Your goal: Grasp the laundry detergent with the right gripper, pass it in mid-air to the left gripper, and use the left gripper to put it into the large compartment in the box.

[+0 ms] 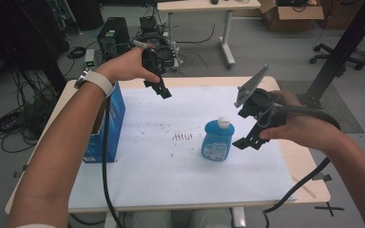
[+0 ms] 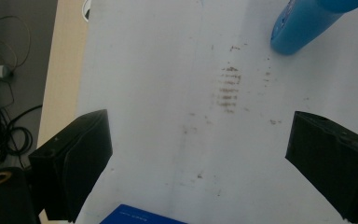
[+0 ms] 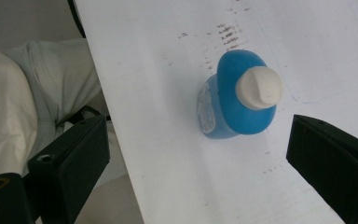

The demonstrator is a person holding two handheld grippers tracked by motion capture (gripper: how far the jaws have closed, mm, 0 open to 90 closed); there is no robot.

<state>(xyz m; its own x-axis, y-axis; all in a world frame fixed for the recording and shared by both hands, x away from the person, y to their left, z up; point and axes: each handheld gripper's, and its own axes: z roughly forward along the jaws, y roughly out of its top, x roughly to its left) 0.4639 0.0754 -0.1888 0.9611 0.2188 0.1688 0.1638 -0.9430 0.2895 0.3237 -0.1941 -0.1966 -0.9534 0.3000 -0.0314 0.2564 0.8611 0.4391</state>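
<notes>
High view: bottle [image 1: 217,140] upright mid-table [image 1: 171,190], right tool [image 1: 248,137] just beside it, left tool [image 1: 160,88] well apart, near box [image 1: 111,121]. Left gripper view: jaws wide, empty, bottle [image 2: 303,23] far off. Right gripper view: jaws wide, above bottle [image 3: 237,100], not touching.

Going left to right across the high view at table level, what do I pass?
Blue box → left gripper → blue bottle with a white cap → right gripper, its fingers open beside the bottle, apart from it.
</notes>
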